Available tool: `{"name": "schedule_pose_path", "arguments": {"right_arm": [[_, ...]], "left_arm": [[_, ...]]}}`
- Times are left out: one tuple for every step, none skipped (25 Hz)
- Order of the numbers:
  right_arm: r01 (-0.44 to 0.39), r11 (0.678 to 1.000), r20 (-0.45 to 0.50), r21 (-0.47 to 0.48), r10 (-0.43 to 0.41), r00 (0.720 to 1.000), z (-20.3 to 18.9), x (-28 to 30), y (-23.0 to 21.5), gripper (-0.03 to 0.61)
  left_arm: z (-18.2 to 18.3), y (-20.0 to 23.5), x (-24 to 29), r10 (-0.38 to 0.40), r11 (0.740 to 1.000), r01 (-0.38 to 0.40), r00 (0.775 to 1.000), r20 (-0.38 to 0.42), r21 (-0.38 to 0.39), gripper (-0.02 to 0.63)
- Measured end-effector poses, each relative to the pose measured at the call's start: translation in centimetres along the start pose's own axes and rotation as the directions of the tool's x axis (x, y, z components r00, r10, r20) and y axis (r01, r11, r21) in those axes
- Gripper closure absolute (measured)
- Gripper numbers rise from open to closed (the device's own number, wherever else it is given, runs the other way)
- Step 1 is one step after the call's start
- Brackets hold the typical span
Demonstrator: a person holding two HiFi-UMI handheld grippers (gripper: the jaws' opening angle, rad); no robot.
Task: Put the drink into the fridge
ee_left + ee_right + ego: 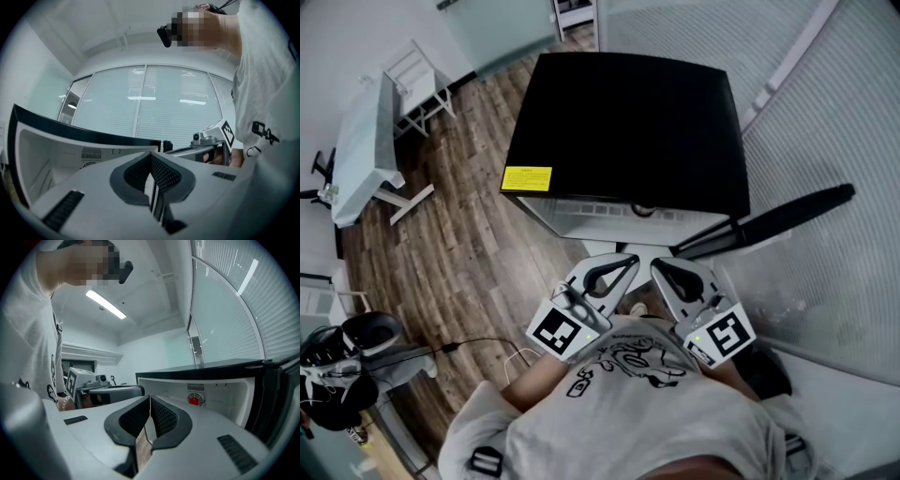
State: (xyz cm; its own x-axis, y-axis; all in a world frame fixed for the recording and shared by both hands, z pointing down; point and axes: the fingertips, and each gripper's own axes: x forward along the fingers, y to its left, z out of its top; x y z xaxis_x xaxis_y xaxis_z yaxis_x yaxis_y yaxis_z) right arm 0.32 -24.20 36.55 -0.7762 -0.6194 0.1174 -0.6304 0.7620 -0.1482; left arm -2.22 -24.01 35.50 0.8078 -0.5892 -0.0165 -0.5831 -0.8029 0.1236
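A small fridge with a black top (pixel 628 131) stands in front of me. Its door (pixel 773 223) is swung open to the right. The white inside shows in the left gripper view (pixel 70 154) and in the right gripper view (pixel 215 397), with a red round knob (pixel 193 400) on the back wall. My left gripper (pixel 625 264) and right gripper (pixel 662 269) are held side by side close to my chest, pointing at the fridge opening. Both are shut with nothing between the pads (pixel 151 161) (pixel 149 404). No drink shows in any view.
A yellow label (pixel 527 178) sits on the fridge top's front left corner. A white desk (pixel 361 150) and white chair (pixel 417 80) stand at the far left on the wood floor. A black office chair (pixel 347 361) and a cable (pixel 478 342) lie at the near left. Frosted glass walls run along the right.
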Motion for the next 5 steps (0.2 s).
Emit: {"name": "schedule_pose_path", "arguments": {"right_arm": [[0.002,1.000,-0.002,0.000,-0.002,1.000,0.04,0.00,0.01,0.538],[0.003,1.000,-0.003,0.000,-0.003,1.000,0.08,0.00,0.02,0.537],[0.003,1.000,-0.004,-0.002,-0.003,1.000,0.10,0.01,0.01,0.538],[0.003,1.000,-0.005,-0.003,-0.003,1.000,0.11,0.03,-0.02,0.538],[0.003,1.000,-0.006,-0.005,-0.003,1.000,0.12,0.06,-0.04,0.538]], "left_arm": [[0.03,0.00,-0.02,-0.001,1.000,0.001,1.000,0.000,-0.002,0.612],[0.05,-0.01,-0.03,-0.003,1.000,0.003,1.000,0.000,-0.005,0.612],[0.06,0.00,-0.04,-0.004,1.000,0.004,1.000,0.000,-0.008,0.612],[0.07,0.01,-0.04,-0.004,1.000,0.004,1.000,0.000,-0.010,0.612],[0.08,0.02,-0.04,-0.005,1.000,0.005,1.000,-0.001,-0.013,0.612]]}}
